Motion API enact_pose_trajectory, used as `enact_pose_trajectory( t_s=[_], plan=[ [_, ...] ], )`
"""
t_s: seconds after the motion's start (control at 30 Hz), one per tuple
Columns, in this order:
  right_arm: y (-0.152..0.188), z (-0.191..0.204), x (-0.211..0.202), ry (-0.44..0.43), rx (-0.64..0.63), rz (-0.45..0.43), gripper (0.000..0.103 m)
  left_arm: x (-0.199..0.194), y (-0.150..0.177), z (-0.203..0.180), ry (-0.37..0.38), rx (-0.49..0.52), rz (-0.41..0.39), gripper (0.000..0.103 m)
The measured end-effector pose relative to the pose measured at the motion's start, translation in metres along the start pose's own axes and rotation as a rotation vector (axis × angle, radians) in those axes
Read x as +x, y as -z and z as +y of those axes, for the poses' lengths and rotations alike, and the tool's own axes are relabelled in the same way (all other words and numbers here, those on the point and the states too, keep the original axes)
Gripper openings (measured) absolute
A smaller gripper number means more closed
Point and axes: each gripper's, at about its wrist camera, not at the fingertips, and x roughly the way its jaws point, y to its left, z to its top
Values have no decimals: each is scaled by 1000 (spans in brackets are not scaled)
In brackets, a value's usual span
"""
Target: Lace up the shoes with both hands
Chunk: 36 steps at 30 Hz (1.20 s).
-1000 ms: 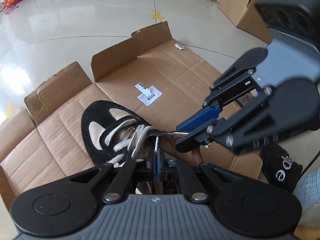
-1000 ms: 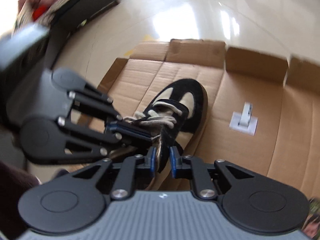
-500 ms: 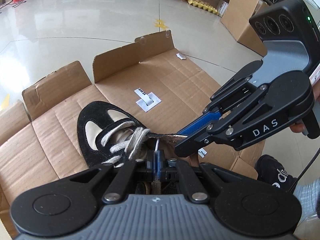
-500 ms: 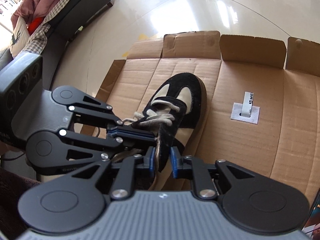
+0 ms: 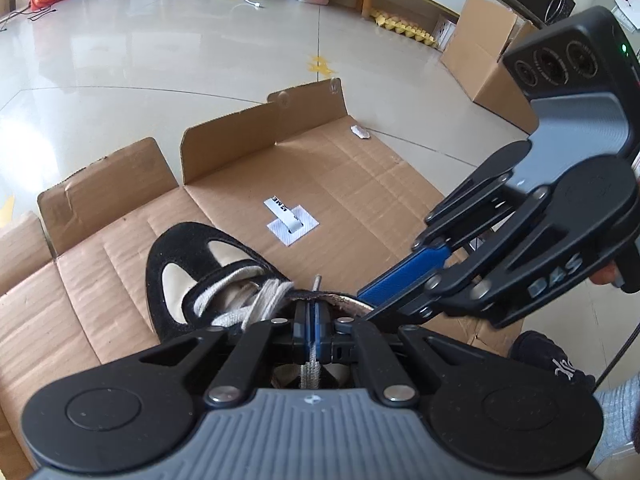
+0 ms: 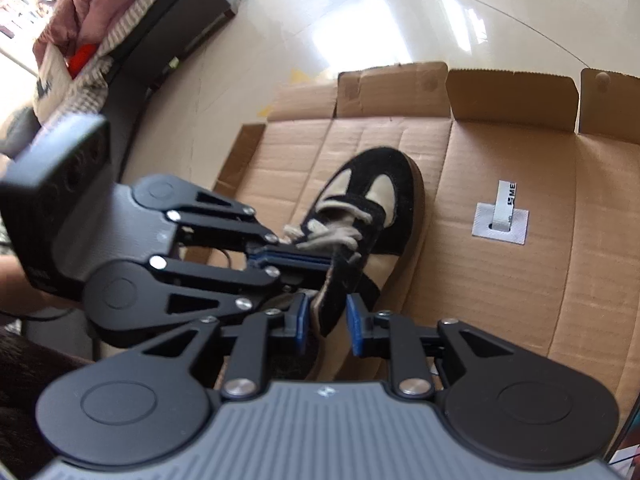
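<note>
- The right claw (image 6: pixel 327 325) has let go of the shoe (image 6: pixel 372 216) flap (jaws opening, flap between them).
- The left claw (image 5: pixel 311 316) pinches the lace (image 5: pixel 311 372), its tip poking out ahead.

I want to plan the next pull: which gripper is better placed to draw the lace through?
Left, probably. The left gripper is shut on the lace, whose tip sticks up past it. The right gripper is opening around the shoe's edge without pressing on it.
</note>
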Motion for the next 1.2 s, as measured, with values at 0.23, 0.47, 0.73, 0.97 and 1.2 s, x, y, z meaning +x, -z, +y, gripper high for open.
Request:
enact_pose_trajectory(
  t_s=[0.23, 0.47, 0.73, 0.97, 1.2],
  plan=[
    [-11, -19, 11, -27, 153, -26, 24, 0, 0, 1, 1, -4, 5, 1],
    [-9, -44, 28, -104, 371, -25, 12, 0, 1, 3, 2, -12, 6, 2],
    [-9, -34, 20, -23, 308, -90, 2, -1, -1, 6, -3, -27, 21, 11],
    [-15, -29, 12, 44, 257, -131, 17, -2, -1, 6, -9, -40, 45, 22],
    [-9, -29, 24, -9, 325, -86, 29, -4, -1, 4, -33, -35, 55, 27]
  ],
)
